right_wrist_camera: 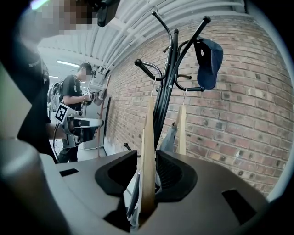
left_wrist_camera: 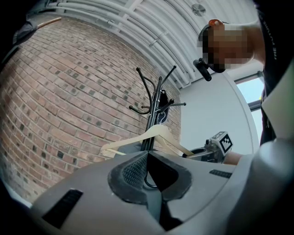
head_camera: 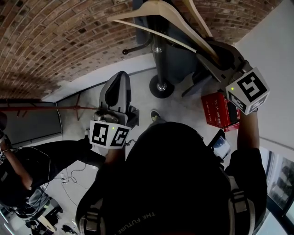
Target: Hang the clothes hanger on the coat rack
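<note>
A pale wooden hanger (head_camera: 154, 11) sits high at the black coat rack (head_camera: 158, 50); whether its hook rests on a peg I cannot tell. One hanger arm (right_wrist_camera: 148, 151) stands upright between the pads of my right gripper (right_wrist_camera: 149, 160). A thin gap shows beside the left pad, so the jaws are open around it. In the head view my right gripper (head_camera: 212, 48) reaches that arm from the right. My left gripper (left_wrist_camera: 148, 153) is shut and empty, held lower and left of the rack (left_wrist_camera: 154, 110). It faces the hanger (left_wrist_camera: 151, 135).
A second wooden hanger (right_wrist_camera: 182, 128) hangs on the rack beside a blue cap (right_wrist_camera: 209, 62). A brick wall (right_wrist_camera: 229, 114) stands behind. The round rack base (head_camera: 161, 87) is on the floor, with a red box (head_camera: 218, 110) to its right. Another person (right_wrist_camera: 73, 105) stands to the left.
</note>
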